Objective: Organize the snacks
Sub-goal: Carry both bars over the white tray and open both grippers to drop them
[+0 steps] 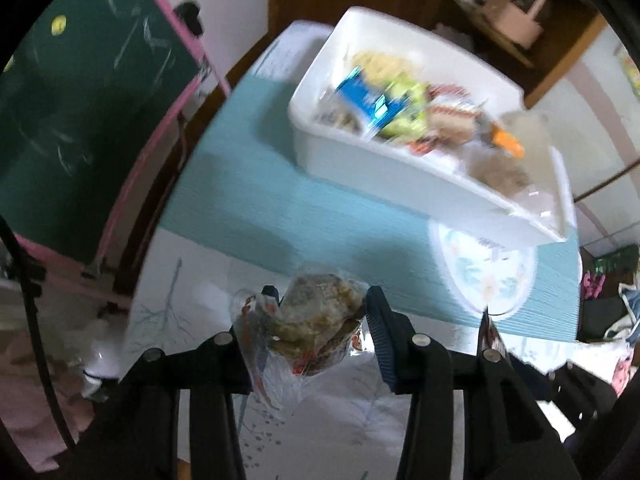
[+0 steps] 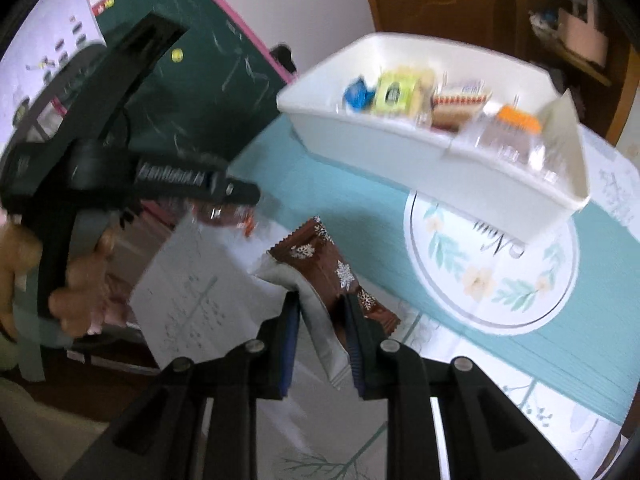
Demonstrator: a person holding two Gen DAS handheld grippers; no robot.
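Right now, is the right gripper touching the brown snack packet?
Touching. The right wrist view shows the right gripper with both pads pressed on the brown snack packet, which hangs clear above the table.

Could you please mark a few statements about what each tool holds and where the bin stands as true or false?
1. The left tool is shut on a clear-wrapped brown pastry snack. True.
2. The right tool is empty. False: it grips a brown snowflake-printed snack packet.
3. The white plastic bin already contains several snacks. True.
4. The bin stands on bare wood. False: it rests on a teal ribbed mat.
5. A round floral placemat lies beside and partly under the bin. True.
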